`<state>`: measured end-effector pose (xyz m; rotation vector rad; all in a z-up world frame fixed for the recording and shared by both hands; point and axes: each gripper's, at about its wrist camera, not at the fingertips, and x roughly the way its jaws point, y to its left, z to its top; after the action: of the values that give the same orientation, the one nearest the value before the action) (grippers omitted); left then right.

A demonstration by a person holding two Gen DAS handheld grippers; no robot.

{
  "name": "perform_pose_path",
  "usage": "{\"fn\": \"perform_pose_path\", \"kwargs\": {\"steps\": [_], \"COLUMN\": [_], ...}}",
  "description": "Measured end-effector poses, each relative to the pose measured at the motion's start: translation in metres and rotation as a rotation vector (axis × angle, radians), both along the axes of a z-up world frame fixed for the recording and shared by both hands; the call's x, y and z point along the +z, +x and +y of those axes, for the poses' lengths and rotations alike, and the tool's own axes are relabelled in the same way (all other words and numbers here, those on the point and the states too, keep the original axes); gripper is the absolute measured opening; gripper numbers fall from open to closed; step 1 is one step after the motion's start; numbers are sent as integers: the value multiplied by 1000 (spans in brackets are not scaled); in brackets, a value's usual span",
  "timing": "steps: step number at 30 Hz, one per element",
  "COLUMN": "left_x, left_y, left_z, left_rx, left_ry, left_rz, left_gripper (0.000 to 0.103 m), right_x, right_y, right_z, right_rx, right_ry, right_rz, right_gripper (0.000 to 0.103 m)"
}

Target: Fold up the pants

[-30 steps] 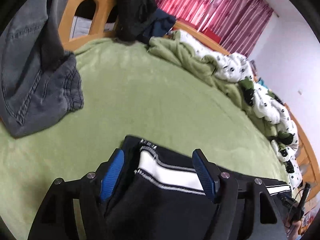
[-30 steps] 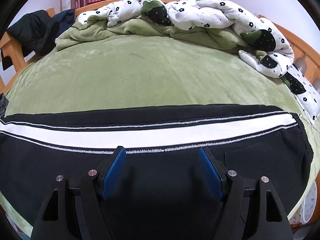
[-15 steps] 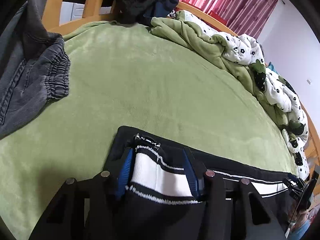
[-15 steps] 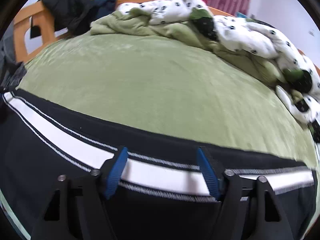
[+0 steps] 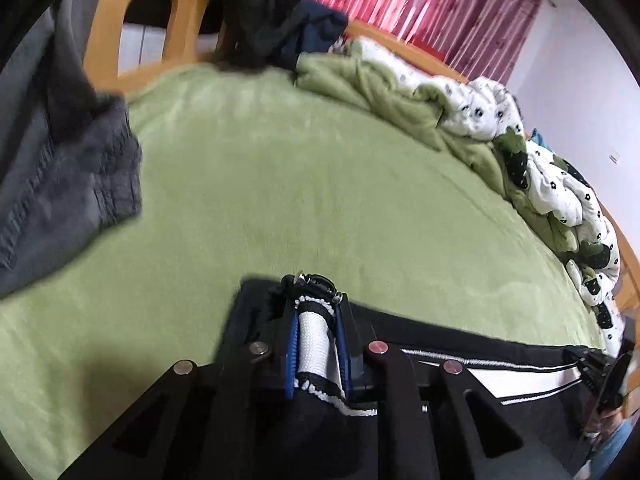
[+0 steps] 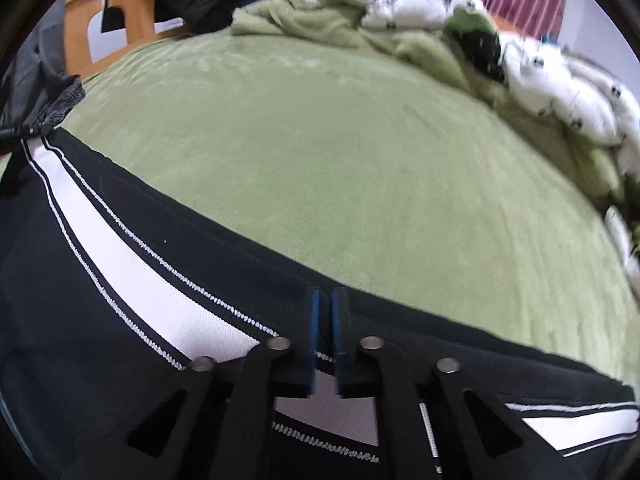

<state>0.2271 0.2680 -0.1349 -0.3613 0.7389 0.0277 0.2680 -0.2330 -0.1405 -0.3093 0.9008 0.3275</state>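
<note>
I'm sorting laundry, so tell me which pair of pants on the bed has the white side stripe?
The black pants at the near edge, pinched by both grippers, carry the white stripe. The grey pants lying farther left are plain.

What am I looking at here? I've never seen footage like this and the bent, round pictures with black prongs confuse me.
Each picture comes from a fisheye camera mounted on a hand-held gripper; a person carries one in each hand. The black prongs are the jaws with blue pads. The left gripper is closing on the bunched white-striped end of the black track pants, the fabric between its pads. The right gripper is shut on the pants' far edge. They lie on a green fleece bed cover, with grey jeans and a crumpled white patterned quilt nearby.
</note>
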Motion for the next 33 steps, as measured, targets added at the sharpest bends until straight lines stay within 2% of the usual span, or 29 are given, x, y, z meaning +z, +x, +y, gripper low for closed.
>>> {"fn": "perform_pose_path", "kwargs": {"steps": [2,4,10,14,15,16,17,18,19,21,23,25,27,29,31,33], "left_x": [9,4,-25,-29,-27,-24,-22,-18,-13,-1,7,9,9,8,8,7], "left_y": [0,9,22,23,23,22,20,16,10,-3,-13,-20,-23,-25,-30,-36], "left_z": [4,7,9,9,8,7,6,4,2,-4,-8,-12,-19,-27,-32,-33], "left_rx": [9,27,69,89,86,78,75,80,93,99,92,82,63,49,44,41], "left_ry": [-15,-22,-16,-29,-36,-42,-43,-32,-4,57,76,50,29,47,72,85], "left_rz": [-28,12,78,110,120,126,126,119,101,47,17,-1,1,18,27,46], "left_gripper": [15,15,16,23,30,34,47,63,66,67,69,70,70,70,70,70], "right_x": [12,19,-12,-13,-12,-9,-4,2,12,28,33,27,8,-7,-13,-15], "right_y": [-4,-3,17,22,23,23,22,21,15,-1,-10,-12,-4,6,11,20], "right_z": [-3,-9,-5,-11,-14,-16,-22,-28,-40,-63,-85,-103,-113,-112,-107,-106], "right_rx": [-13,-23,-58,-99,-107,-113,-133,-150,-175,-230,-291,-321,-370,-384,-384,-408], "right_ry": [40,95,69,109,129,145,172,199,242,261,235,212,162,120,78,84], "right_rz": [-42,-55,-26,1,14,23,39,43,13,-68,-92,-56,11,43,1,-2], "right_gripper": [4,4,4,5,9,21,29,46,52,53,54,53,53,52,54,57]}}
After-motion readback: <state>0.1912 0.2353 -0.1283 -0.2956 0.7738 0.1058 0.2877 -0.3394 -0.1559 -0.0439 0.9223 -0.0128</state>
